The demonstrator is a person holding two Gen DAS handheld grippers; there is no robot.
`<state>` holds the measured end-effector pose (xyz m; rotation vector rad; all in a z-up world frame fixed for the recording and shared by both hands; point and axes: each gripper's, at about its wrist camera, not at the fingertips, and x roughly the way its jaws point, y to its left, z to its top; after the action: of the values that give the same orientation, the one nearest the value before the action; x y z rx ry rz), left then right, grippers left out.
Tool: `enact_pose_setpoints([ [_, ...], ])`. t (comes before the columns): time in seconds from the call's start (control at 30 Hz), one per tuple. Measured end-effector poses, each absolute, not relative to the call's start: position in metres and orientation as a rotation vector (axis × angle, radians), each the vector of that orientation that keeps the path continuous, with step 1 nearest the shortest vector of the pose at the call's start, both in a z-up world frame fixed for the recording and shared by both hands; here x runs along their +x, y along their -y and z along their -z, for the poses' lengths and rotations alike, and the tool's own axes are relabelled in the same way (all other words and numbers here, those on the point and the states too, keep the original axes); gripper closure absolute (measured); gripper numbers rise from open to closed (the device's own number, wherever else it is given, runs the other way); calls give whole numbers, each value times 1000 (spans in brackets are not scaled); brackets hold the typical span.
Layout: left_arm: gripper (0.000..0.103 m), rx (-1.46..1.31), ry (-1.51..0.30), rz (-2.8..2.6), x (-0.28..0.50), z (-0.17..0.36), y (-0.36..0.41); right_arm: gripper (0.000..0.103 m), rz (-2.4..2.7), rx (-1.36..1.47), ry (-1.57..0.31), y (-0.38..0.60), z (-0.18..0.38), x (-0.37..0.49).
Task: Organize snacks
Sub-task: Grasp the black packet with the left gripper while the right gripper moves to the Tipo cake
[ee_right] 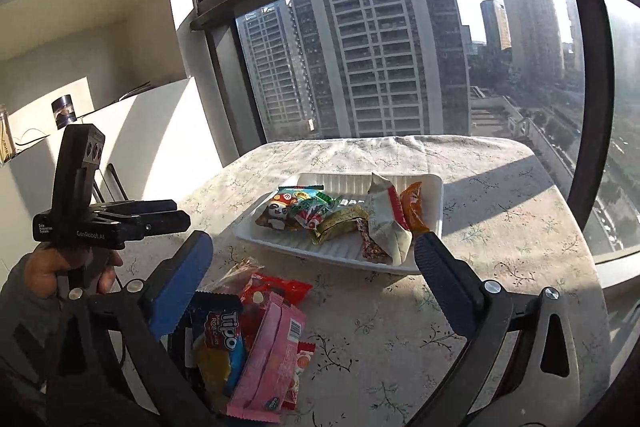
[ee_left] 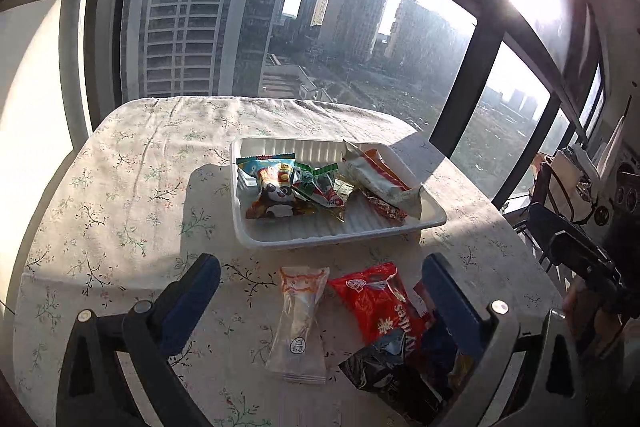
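Note:
A white ridged tray (ee_left: 340, 239) (ee_right: 272, 243) on the flowered tablecloth holds several snack packets, among them a panda packet (ee_left: 276, 195) and a white-and-red wrapper (ee_left: 380, 179). In front of the tray, a clear packet (ee_left: 300, 323), a red packet (ee_left: 376, 303) and a dark packet (ee_left: 384, 367) lie loose. My left gripper (ee_left: 320, 263) is open above them, holding nothing. My right gripper (ee_right: 312, 243) is open and empty too, over a blue Tipo packet (ee_right: 218, 331), a pink packet (ee_right: 272, 347) and a red one (ee_right: 276, 287).
The table (ee_left: 132, 187) stands against a tall window (ee_left: 360, 27) with dark frames. A hand (ee_right: 44, 267) holds the left gripper (ee_right: 180, 213) at the left of the right wrist view. A chair and bags (ee_left: 568, 179) stand to the right. White cabinets (ee_right: 100, 47) are on the left.

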<state>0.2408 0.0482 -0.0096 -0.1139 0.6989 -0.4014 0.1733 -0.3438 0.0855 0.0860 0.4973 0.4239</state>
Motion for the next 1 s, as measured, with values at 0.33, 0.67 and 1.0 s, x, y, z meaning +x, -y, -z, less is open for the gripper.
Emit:
enact_pose_setpoints([
  [0.33, 0, -211, -779, 412, 155, 60, -33, 1, -370, 218, -607, 349, -25, 95],
  [0.67, 6, -238, -806, 435, 153, 72, -12, 1, -389, 185, -625, 332, -7, 75],
  [1.0, 42, -233, -856, 444, 164, 79, -4, 1, -393, 252, -625, 344, -9, 84],
])
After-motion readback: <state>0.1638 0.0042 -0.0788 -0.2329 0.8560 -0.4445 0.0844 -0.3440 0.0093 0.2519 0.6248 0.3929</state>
